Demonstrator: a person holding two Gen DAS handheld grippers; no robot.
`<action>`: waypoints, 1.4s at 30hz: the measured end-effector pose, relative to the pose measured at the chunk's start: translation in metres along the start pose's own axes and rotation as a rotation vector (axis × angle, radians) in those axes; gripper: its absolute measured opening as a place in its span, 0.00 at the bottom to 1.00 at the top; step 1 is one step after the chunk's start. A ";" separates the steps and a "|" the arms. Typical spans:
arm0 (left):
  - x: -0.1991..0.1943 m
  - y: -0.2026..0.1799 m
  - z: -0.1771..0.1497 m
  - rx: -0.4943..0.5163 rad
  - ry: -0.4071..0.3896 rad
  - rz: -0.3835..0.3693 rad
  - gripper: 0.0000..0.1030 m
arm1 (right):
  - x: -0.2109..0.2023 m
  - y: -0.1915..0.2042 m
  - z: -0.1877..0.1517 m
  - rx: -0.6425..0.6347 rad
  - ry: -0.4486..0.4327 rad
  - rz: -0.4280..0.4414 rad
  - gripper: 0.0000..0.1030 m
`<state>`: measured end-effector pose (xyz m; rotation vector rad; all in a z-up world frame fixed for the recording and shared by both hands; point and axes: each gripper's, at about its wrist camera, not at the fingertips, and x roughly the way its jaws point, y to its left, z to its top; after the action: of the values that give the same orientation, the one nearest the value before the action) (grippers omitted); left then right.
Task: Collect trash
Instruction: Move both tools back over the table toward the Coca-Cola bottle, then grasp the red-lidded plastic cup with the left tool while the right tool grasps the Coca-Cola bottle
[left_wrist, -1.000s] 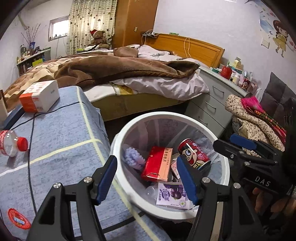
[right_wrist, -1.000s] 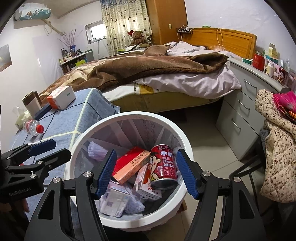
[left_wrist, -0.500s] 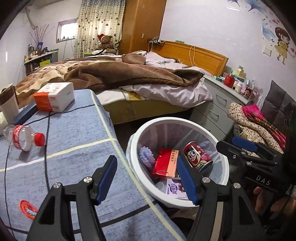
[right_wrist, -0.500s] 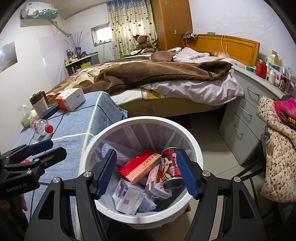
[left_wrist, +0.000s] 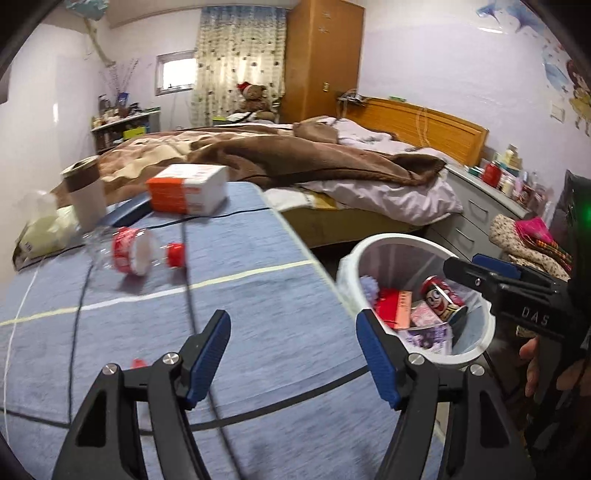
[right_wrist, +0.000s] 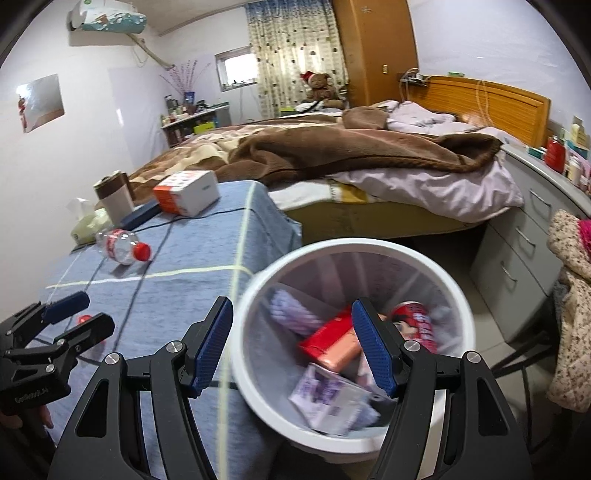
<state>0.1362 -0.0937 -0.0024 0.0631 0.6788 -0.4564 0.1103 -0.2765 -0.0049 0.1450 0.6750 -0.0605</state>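
Note:
A white trash bin (left_wrist: 388, 240) stands beside the blue-clothed table (left_wrist: 258, 295). It holds a red box (right_wrist: 332, 339), a red milk can (right_wrist: 413, 325) and a purple pack (right_wrist: 328, 398). A clear plastic bottle (left_wrist: 136, 251) with a red cap lies on the table, also seen from the right wrist (right_wrist: 123, 245). My left gripper (left_wrist: 293, 354) hovers over the tablecloth; its jaws are opening with nothing between them. My right gripper (right_wrist: 293, 347) hangs open and empty above the bin's left rim (right_wrist: 332, 245). Each gripper shows in the other's view: left gripper (right_wrist: 79, 314), right gripper (left_wrist: 498, 273).
At the table's far end sit an orange-and-white box (left_wrist: 188, 188), a cup (left_wrist: 85, 195) and a tissue pack (left_wrist: 44, 229). Black cables (left_wrist: 184, 258) cross the cloth. A small red round thing (left_wrist: 138, 363) lies near my left fingers. A bed (left_wrist: 332, 162) and grey drawers (right_wrist: 517, 258) lie beyond.
My left gripper has swung left from above the bin to over the table, its jaws a little wider. The right gripper has drifted left and back, with the bin now under its right finger.

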 end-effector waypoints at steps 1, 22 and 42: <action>-0.003 0.007 -0.003 -0.010 -0.001 0.012 0.71 | 0.001 0.004 0.000 0.000 0.000 0.010 0.66; -0.006 0.086 -0.055 -0.034 0.110 0.129 0.72 | 0.051 0.101 0.027 -0.171 0.065 0.201 0.67; 0.023 0.145 -0.054 -0.183 0.168 0.087 0.52 | 0.116 0.167 0.054 -0.276 0.162 0.303 0.67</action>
<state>0.1822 0.0387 -0.0721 -0.0421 0.8772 -0.3055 0.2512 -0.1203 -0.0167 -0.0151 0.8087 0.3380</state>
